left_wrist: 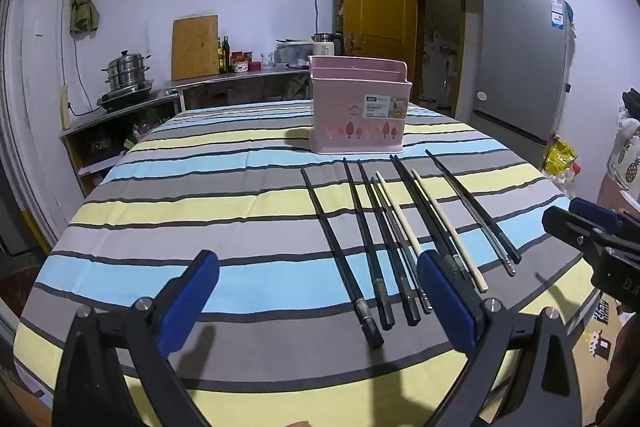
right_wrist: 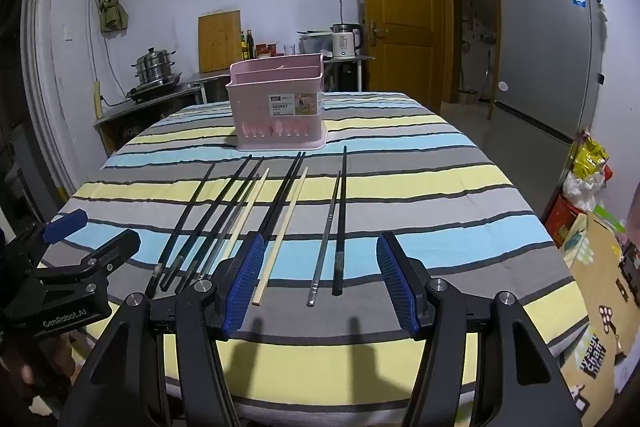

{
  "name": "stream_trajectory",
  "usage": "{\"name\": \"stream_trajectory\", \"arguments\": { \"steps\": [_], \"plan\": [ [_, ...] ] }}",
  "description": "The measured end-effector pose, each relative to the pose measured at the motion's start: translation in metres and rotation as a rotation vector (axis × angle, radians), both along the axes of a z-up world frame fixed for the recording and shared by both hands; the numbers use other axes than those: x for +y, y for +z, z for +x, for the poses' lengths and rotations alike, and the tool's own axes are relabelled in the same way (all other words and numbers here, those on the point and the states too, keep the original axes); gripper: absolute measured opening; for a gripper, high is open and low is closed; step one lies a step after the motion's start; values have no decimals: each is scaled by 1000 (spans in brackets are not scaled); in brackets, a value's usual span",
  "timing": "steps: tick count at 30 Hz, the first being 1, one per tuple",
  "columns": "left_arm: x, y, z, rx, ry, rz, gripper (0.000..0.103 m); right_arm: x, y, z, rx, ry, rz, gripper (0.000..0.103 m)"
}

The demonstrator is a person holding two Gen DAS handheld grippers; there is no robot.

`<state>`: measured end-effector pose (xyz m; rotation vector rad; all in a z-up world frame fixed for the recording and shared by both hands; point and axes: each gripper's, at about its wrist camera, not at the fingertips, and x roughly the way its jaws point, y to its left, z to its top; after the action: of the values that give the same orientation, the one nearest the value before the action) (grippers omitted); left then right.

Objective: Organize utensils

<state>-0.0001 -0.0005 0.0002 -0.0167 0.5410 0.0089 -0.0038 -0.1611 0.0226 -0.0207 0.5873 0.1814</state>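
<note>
Left gripper is hovering low over the near edge of the table, jaws spread wide apart with nothing between the blue pads, just striped tablecloth. It's also showing at the left edge of the right wrist view.

Moving right, the chopsticks are lying in a loose row on the cloth, roughly parallel and pointing away toward the far side. I'm counting about 9: mostly dark ones, plus 2 pale wooden chopsticks mixed in, and a thin metal-looking one lying just beside a black chopstick at the right end of the row. A few of the dark ones on the left are touching or crossing each other.

Behind the row, the pink utensil basket is standing upright on the table with a label on its front; can't tell from here what's in it.

Right gripper is hanging over the right end of the row, jaws apart too, not gripping anything. The metal-looking stick and the black one are lying on the cloth in view between its fingers, and 1 pale stick is sitting just inside its left finger.
</note>
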Motion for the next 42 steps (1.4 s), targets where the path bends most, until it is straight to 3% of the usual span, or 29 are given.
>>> {"name": "stream_trajectory", "arguments": {
  "steps": [42],
  "plan": [
    [-2,-1,-1,12,-12,-14,101,0,-2,-3,0,-1,-1,59]
  ]
}}
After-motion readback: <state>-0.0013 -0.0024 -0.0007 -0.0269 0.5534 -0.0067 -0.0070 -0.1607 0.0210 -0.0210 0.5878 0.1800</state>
